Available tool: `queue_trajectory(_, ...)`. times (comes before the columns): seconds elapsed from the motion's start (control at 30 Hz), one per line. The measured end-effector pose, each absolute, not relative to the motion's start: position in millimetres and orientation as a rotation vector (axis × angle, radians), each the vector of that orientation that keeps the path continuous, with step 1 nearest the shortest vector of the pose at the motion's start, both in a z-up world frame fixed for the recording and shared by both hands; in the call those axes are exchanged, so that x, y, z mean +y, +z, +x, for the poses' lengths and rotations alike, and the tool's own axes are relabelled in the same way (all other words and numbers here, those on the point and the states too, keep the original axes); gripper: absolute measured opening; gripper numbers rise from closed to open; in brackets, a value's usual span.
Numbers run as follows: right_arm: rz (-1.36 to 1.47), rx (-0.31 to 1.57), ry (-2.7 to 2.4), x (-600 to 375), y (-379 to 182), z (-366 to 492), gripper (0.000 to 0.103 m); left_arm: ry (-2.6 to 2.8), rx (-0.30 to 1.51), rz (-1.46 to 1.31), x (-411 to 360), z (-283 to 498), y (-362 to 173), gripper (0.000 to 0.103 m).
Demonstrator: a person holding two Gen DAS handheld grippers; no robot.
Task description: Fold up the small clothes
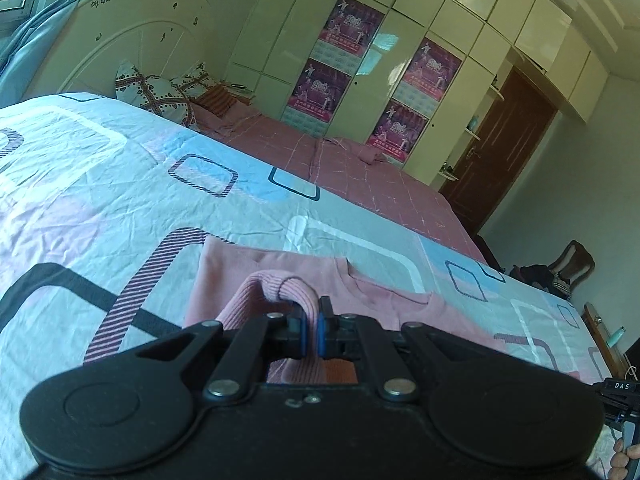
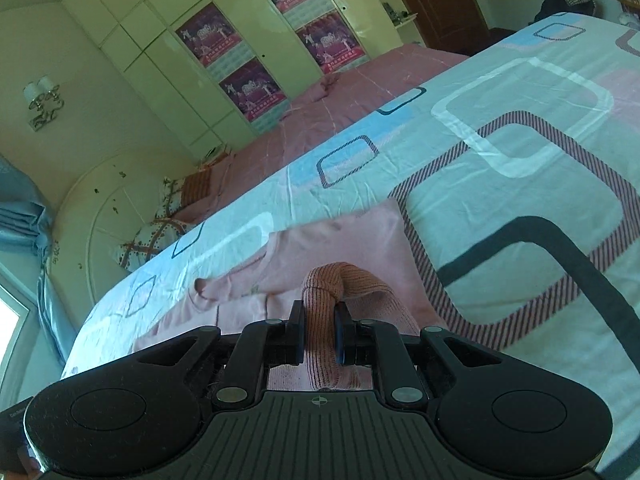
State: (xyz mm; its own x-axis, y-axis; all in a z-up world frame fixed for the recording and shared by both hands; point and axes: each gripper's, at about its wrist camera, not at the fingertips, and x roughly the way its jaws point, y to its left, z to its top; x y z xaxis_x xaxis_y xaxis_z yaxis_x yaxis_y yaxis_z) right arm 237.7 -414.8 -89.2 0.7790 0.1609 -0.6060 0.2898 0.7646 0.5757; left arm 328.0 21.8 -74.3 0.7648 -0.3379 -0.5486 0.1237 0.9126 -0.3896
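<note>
Left gripper (image 1: 311,330): fingers pressed together on a ribbed band of the pink sweater (image 1: 376,298), the knit bunched into a loop above the pads.
Right gripper (image 2: 319,330): likewise clamped on a ribbed band of the same sweater, which humps up between its fingers.
Why held so: judging by the matching pinches, each tool has one end of a ribbed edge, probably the hem, so the two can carry it over the body evenly for a fold.
Sweater: lies flat on the patterned bedsheet (image 1: 100,184) near the bed's near edge; one sleeve (image 2: 236,276) stretches out sideways along the sheet, neckline area visible beyond the grips.
Fold stage: likely early, since most of the garment lies spread out.
Bed: the patterned sheet covers the near half; a pink checked blanket (image 1: 360,176) covers the far half toward the wardrobe (image 1: 400,48).
Counts: two grippers, one sweater, one sleeve clearly seen, four posters (image 1: 352,28) on the wardrobe doors, at least one pillow (image 1: 152,94) by the headboard.
</note>
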Motion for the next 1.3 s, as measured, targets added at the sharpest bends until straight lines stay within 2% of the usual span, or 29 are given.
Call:
queue_trajectory(0.3,0.716,0.748,-0.117,-428.0,-118.4,323.3,0.013,-0.191,0.734,-0.303,5.8,403.5,-101.2,0.004)
queue_trajectory(0.37,0.742,0.778,-0.129,-431.7,-131.8,337.3,0.014,-0.167,0.774,-0.269,-0.5,417.1,-113.9,0.009)
queue_trajectory(0.43,0.747,0.797,-0.148,-433.7,-142.2,349.5,0.014,-0.152,0.797,-0.249,-2.4,425.8,-123.7,0.024)
queue_trajectory(0.47,0.746,0.799,-0.155,-434.7,-144.4,352.7,0.020,-0.150,0.792,-0.248,-0.2,428.2,-125.5,0.027)
queue_trajectory(0.5,0.755,0.797,-0.157,-437.8,-146.7,356.9,0.029,-0.148,0.783,-0.248,2.4,428.9,-124.7,0.043)
queue_trajectory(0.53,0.762,0.784,-0.169,-441.0,-146.7,357.6,0.047,-0.147,0.768,-0.253,6.4,428.3,-122.2,0.065)
queue_trajectory(0.57,0.758,0.762,-0.185,-444.2,-144.5,357.9,0.057,-0.141,0.737,-0.260,11.5,426.2,-118.0,0.074)
queue_trajectory(0.6,0.747,0.743,-0.187,-446.9,-141.9,356.9,0.058,-0.141,0.710,-0.261,16.5,423.1,-114.6,0.080)
queue_trajectory(0.73,0.683,0.711,-0.137,-454.8,-135.9,357.4,0.058,-0.212,0.716,-0.197,25.5,429.7,-110.6,0.078)
queue_trajectory(0.87,0.606,0.732,-0.075,-448.8,-141.6,366.7,0.058,-0.282,0.780,-0.141,12.9,442.2,-129.0,0.075)
queue_trajectory(0.97,0.524,0.770,-0.028,-435.3,-152.6,379.8,0.058,-0.295,0.826,-0.122,3.4,454.8,-145.2,0.067)
queue_trajectory(1.07,0.452,0.789,-0.016,-427.3,-161.9,391.4,0.058,-0.309,0.847,-0.101,0.3,465.2,-156.7,0.056)
queue_trajectory(1.1,0.439,0.793,-0.018,-426.9,-164.1,394.6,0.058,-0.320,0.855,-0.092,-0.2,467.9,-159.0,0.049)
queue_trajectory(1.17,0.415,0.805,-0.005,-428.0,-170.5,400.8,0.057,-0.345,0.861,-0.077,-0.8,470.7,-160.9,0.041)
queue_trajectory(1.2,0.412,0.811,0.010,-428.2,-172.8,403.5,0.057,-0.361,0.864,-0.069,-0.6,472.6,-161.6,0.028)
queue_trajectory(1.27,0.378,0.830,0.039,-425.6,-177.6,409.4,0.057,-0.394,0.885,-0.066,-0.4,475.4,-162.6,0.013)
queue_trajectory(1.3,0.347,0.845,0.053,-422.9,-180.3,413.0,0.057,-0.402,0.885,-0.063,-0.6,475.3,-162.6,0.012)
